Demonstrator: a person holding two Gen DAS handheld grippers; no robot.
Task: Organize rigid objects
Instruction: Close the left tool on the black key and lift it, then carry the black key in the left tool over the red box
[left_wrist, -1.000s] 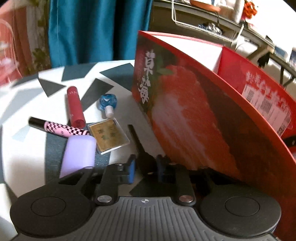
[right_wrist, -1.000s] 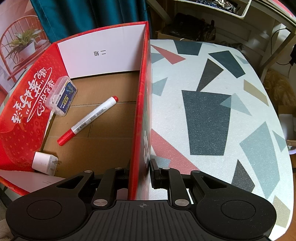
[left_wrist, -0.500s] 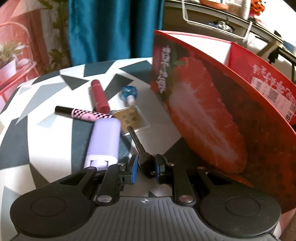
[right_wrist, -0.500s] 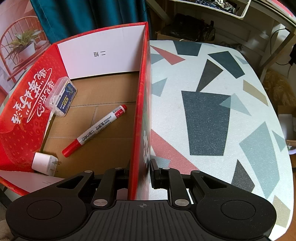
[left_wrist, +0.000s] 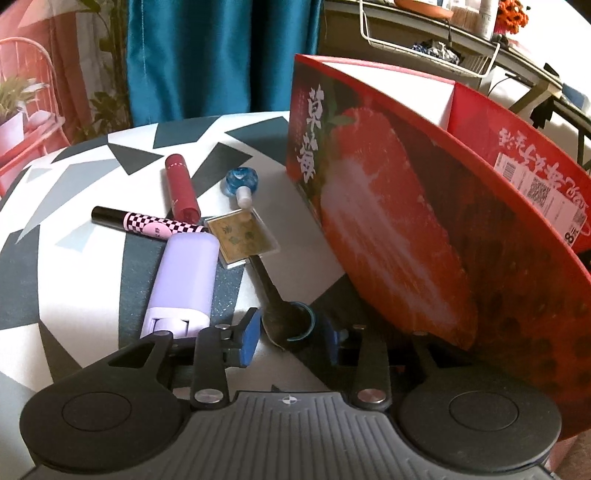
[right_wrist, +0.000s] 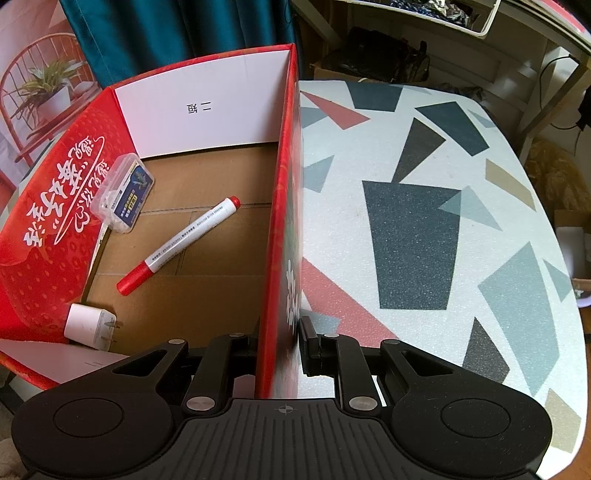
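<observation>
Left wrist view: left gripper (left_wrist: 290, 334), jaws just opening, straddles a dark key (left_wrist: 279, 295) lying free at bottom centre. Right gripper (right_wrist: 279, 347) pinches the red box (right_wrist: 275, 258) wall, lower centre.

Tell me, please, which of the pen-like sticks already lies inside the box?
The red-capped marker; the checkered pen and red tube lie outside the box.

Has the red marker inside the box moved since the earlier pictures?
Yes. The red marker slid toward the box's white end wall, away from the white charger.
</observation>
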